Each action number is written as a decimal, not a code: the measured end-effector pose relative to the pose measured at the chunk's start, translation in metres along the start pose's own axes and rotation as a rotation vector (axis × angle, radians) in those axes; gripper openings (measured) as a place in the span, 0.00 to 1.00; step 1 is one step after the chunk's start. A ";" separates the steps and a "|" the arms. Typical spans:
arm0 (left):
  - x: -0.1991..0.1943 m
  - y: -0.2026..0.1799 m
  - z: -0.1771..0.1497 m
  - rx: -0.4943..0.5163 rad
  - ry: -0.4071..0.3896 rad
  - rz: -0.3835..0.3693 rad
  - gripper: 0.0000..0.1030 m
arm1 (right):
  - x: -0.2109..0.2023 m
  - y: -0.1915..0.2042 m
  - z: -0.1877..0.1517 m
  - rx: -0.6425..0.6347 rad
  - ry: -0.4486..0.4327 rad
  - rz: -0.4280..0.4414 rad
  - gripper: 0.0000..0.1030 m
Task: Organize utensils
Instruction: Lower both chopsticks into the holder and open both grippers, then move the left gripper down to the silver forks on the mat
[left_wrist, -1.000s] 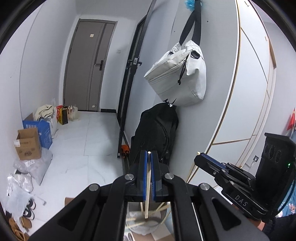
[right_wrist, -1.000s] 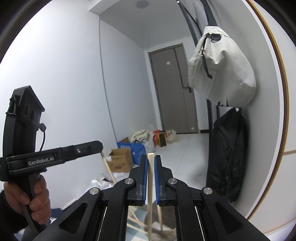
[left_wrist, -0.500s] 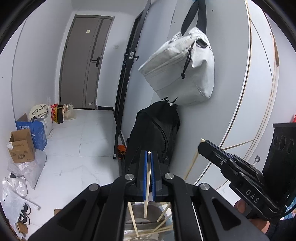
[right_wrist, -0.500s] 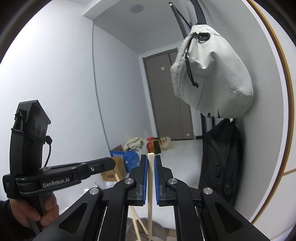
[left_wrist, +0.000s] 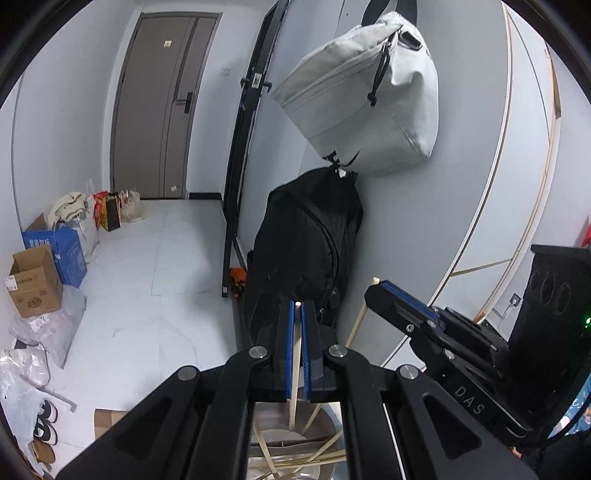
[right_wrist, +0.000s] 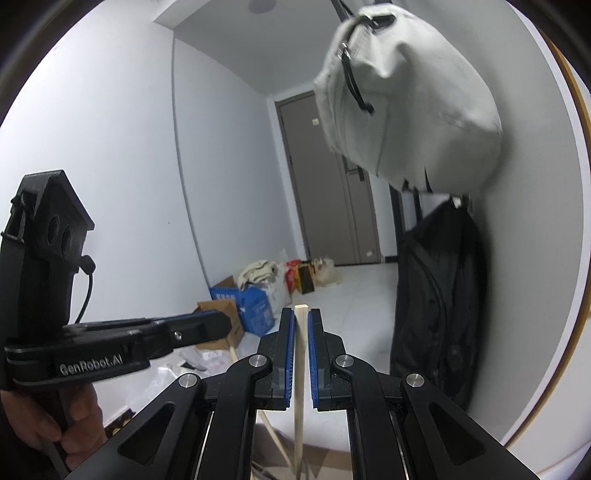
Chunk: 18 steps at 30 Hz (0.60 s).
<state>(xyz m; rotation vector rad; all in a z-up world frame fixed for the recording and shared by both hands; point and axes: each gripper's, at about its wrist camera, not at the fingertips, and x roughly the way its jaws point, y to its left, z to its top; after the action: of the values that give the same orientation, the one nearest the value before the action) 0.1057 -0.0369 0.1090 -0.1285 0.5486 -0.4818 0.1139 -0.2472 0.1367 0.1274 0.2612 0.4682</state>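
Left wrist view shows the left gripper (left_wrist: 295, 314) with its jaws closed on a pale wooden chopstick (left_wrist: 294, 373) that stands upright between the blue pads, its lower end hanging over a round metal container (left_wrist: 328, 421) where more sticks lie crossed. Compared with a second ago, that container fills more of the bottom of the view and the white bag (left_wrist: 362, 92) on the wall sits higher and larger, so the gripper has come forward and down toward the container. The right gripper (right_wrist: 301, 325) likewise clamps its own chopstick (right_wrist: 299, 387) upright, and has also closed in on the wall side. Both sticks seem close to being dropped in, which would likely be the next release; neither has been let go yet.
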 end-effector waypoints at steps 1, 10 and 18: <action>0.002 0.000 -0.001 -0.001 0.009 -0.006 0.00 | 0.001 -0.002 -0.002 0.009 0.003 0.007 0.06; 0.013 0.004 -0.002 -0.031 0.105 -0.042 0.00 | -0.003 -0.019 -0.014 0.101 0.054 0.064 0.09; -0.016 0.001 0.008 -0.018 0.084 -0.003 0.01 | -0.043 -0.030 -0.009 0.134 0.022 0.016 0.27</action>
<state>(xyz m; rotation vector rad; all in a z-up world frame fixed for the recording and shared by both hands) 0.0990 -0.0288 0.1231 -0.1268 0.6357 -0.4869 0.0875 -0.2929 0.1325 0.2558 0.3133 0.4682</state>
